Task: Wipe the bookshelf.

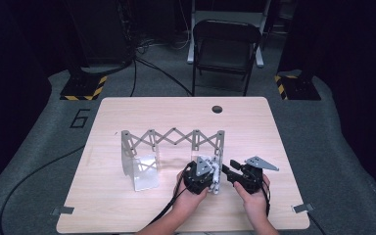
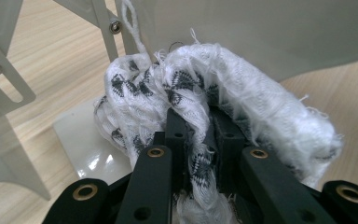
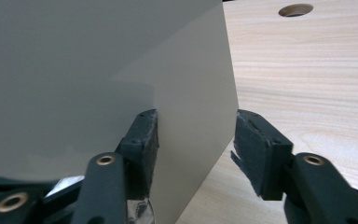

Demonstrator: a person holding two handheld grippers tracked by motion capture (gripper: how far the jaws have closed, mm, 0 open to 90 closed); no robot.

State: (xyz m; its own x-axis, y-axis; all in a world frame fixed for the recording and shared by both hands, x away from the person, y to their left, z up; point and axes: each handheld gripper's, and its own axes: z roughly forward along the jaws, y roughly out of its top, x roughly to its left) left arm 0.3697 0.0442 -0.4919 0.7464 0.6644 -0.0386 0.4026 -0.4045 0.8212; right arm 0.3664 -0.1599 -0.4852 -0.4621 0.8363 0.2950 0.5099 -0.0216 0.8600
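Left gripper [image 2: 200,126] fingers clamp the white cloth [image 2: 223,93]; right gripper [image 3: 196,140] fingers stand apart around the panel [image 3: 191,93].

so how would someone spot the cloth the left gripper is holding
Start at the wooden table and find the metal scissor-lattice rack. By its right end panel, the left gripper pinches a bunched white cloth: frayed, with a grey woven pattern, the one soft thing among hard metal.

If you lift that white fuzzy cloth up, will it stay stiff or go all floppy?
Probably floppy: the cloth bunches and folds around the left gripper pinching it. Likely light, being thin and woven. Its frayed edges might snag on the metal rack.
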